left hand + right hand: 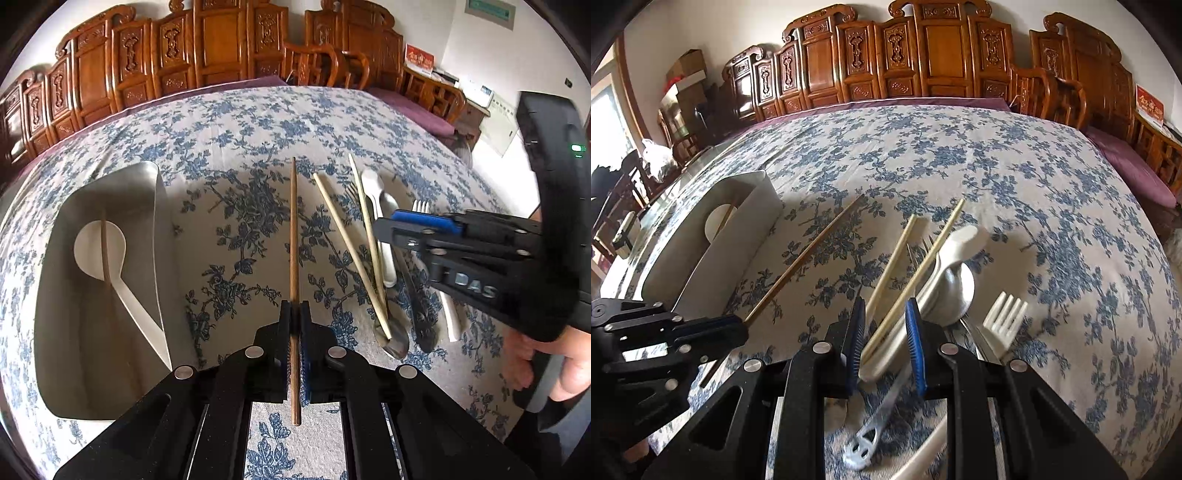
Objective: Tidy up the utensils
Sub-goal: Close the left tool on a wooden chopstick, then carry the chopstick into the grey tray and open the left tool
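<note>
My left gripper is shut on a brown wooden chopstick and holds it above the floral cloth, right of the white utensil box. The box holds a white spoon and a brown chopstick. My right gripper is open over a pile of utensils: two pale chopsticks, a white plastic spoon, a metal spoon and a white fork. The pale chopsticks pass between its fingers. The left gripper and its chopstick show at the left of the right wrist view.
The table carries a blue floral cloth. Carved wooden chairs stand along the far edge. The box sits at the table's left side. The right gripper reaches in from the right in the left wrist view.
</note>
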Motion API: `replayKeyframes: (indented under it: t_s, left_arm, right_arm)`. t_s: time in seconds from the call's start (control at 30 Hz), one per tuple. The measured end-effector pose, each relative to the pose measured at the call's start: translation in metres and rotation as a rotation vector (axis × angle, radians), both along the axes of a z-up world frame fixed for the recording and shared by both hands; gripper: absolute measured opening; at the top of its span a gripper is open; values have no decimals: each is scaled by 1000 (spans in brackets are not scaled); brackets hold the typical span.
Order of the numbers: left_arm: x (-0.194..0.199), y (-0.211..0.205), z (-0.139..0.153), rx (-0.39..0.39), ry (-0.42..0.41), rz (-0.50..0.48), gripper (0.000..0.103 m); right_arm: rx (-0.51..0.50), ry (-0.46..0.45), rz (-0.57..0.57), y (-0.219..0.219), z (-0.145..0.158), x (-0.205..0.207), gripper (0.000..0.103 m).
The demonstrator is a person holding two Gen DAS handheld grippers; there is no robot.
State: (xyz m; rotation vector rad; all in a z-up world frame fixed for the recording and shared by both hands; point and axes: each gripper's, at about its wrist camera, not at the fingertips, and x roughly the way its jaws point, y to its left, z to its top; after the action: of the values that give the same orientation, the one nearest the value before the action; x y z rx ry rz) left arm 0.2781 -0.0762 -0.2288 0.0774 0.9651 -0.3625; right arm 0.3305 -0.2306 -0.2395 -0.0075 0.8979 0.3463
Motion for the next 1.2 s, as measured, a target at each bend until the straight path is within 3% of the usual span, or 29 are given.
replayKeyframes:
  t_s: [0.3,0.47,0.53,0.93,1.2]
  left_arm:
    - [-2,-1,2,6,-11,-8,4]
    - [-2,6,6,-6,-20,14,4]
    - [-2,8,8,-8,-26,21,4]
    - [-3,12,15,-14,-41,29,4]
    - [-7,12,23,-19,-61,26,4]
  right_arm:
    - [-100,26,-4,11,-13,16,23]
    - [-79,71,23,12,-15,17,23]
    - [-122,63,24,17,-16,17,20]
    - [-186,92,-38,20,-23,33,21]
    - [-183,91,-72,10,-20,27,9]
